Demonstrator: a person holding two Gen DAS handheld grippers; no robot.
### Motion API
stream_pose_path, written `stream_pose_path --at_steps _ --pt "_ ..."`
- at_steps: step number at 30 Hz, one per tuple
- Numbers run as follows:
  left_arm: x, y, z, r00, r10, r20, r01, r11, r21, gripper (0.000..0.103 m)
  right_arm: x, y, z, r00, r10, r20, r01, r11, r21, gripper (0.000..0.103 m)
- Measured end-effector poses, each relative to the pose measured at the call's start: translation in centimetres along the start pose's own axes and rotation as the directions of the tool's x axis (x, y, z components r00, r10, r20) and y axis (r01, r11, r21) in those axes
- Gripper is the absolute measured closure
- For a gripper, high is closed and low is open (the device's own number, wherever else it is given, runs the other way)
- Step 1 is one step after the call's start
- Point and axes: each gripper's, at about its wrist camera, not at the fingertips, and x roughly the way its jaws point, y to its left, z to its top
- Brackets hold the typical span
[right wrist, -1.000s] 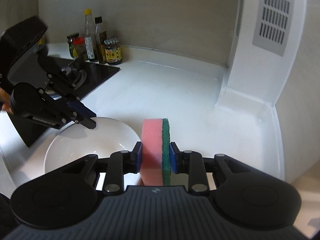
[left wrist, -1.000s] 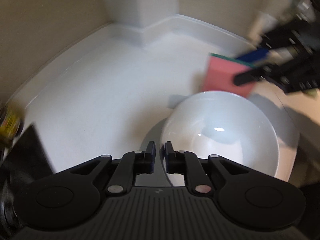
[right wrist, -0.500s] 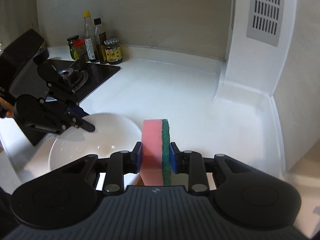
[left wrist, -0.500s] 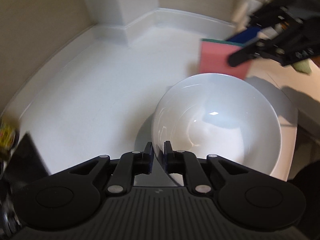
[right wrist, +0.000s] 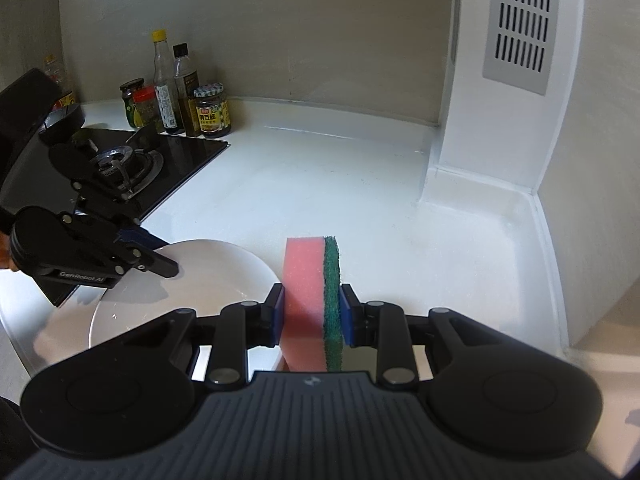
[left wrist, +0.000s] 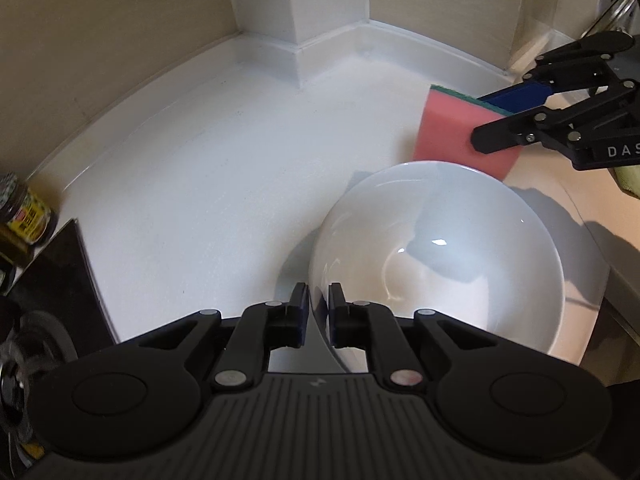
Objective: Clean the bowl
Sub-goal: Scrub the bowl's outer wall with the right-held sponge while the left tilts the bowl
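Black left gripper [left wrist: 318,306] now clamped on near rim of white bowl [left wrist: 440,256]; a second ago jaws stood wider. Bowl lifted, tilted above white counter [left wrist: 200,184], beside hob [right wrist: 120,160]. Right gripper [right wrist: 312,316] grips pink-green sponge [right wrist: 312,300], held just beyond far rim. Judgement: bowl secured, scrubbing not yet begun.

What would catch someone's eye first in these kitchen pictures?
Probably the pink and green sponge, clamped upright in the right tool over the white counter. Next, the big white bowl, its near rim pinched by the left tool, beside a black stove.
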Motion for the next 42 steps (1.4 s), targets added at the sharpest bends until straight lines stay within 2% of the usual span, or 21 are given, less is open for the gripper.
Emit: stream_pose_path --at_steps 8,12,13,15,17,18,20,23,25,28,30,33,38,40,41,42 --pt "0.3 0.1 -0.2 1.0 -0.007 0.011 0.007 1.0 -0.006 0.095 -1.4 0.3 -1.0 1.0 -0.001 -0.013 0.001 1.0 0.014 0.079" --pt "1.1 0.2 0.7 0.999 -0.046 0.007 0.045 0.991 0.125 0.093 -1.1 0.1 -0.7 1.0 0.014 -0.015 -0.014 1.0 -0.01 0.079" --pt "1.4 0.2 1.1 0.998 -0.065 0.008 0.061 0.974 0.219 0.093 -0.9 0.0 -0.5 1.0 0.016 -0.013 -0.016 1.0 -0.017 0.079" --pt "1.5 -0.1 1.4 0.997 -0.076 0.01 0.069 0.944 0.323 0.09 -0.5 -0.2 -0.2 1.0 0.019 -0.009 -0.019 0.999 -0.032 0.079" --pt "2.0 0.4 2.3 0.995 -0.103 -0.001 0.096 0.924 0.371 0.09 -0.1 -0.4 0.2 1.0 0.021 -0.004 -0.022 0.999 -0.046 0.079" --pt "2.1 0.7 2.6 0.994 -0.109 -0.003 0.103 0.931 0.35 0.09 -0.1 -0.4 0.2 1.0 0.021 -0.004 -0.022 0.999 -0.044 0.079" --pt "2.0 1.8 3.1 0.996 -0.084 0.009 0.081 0.978 0.191 0.09 -0.2 -0.4 0.0 1.0 0.023 -0.003 -0.023 0.999 -0.023 0.079" --pt "0.7 2.0 1.9 1.0 -0.021 0.022 0.021 0.999 0.024 0.09 -0.7 -0.3 -0.5 1.0 0.015 0.008 -0.015 1.0 0.012 0.079" --pt "0.3 1.6 0.9 1.0 -0.003 0.015 0.003 1.0 -0.006 0.09 -1.2 -0.3 -1.0 1.0 0.004 0.017 -0.005 0.998 0.064 0.079" --pt "0.0 0.8 -0.4 0.999 0.018 0.037 -0.018 1.0 -0.006 0.09 -1.8 -0.1 -1.6 1.0 0.002 0.017 -0.004 0.996 0.09 0.079" --pt "0.1 0.9 -0.5 0.998 0.015 0.055 -0.018 0.999 0.045 0.091 -2.0 -0.2 -1.6 1.0 0.01 0.006 -0.01 0.997 0.079 0.079" --pt "0.3 1.0 0.1 0.998 -0.034 0.046 0.026 0.987 0.158 0.09 -1.9 -0.7 -1.3 1.0 0.027 -0.013 -0.026 0.998 0.063 0.079" --pt "1.3 0.6 1.3 0.987 -0.157 0.042 0.132 0.926 0.353 0.091 -0.5 -1.3 0.0 0.999 0.028 -0.016 -0.027 0.999 0.039 0.079" --pt "1.5 1.0 1.9 0.984 -0.174 0.037 0.152 0.93 0.335 0.091 0.1 -1.1 0.4 1.0 0.021 -0.02 -0.021 1.0 0.013 0.079" --pt "1.6 1.5 2.3 0.986 -0.166 0.032 0.151 0.952 0.265 0.089 0.2 -1.0 0.5 1.0 0.021 -0.022 -0.021 1.0 0.008 0.079" --pt "1.5 2.1 2.4 0.99 -0.138 0.031 0.131 0.978 0.164 0.084 0.1 -1.1 0.4 0.999 0.028 -0.021 -0.028 1.0 0.009 0.079"
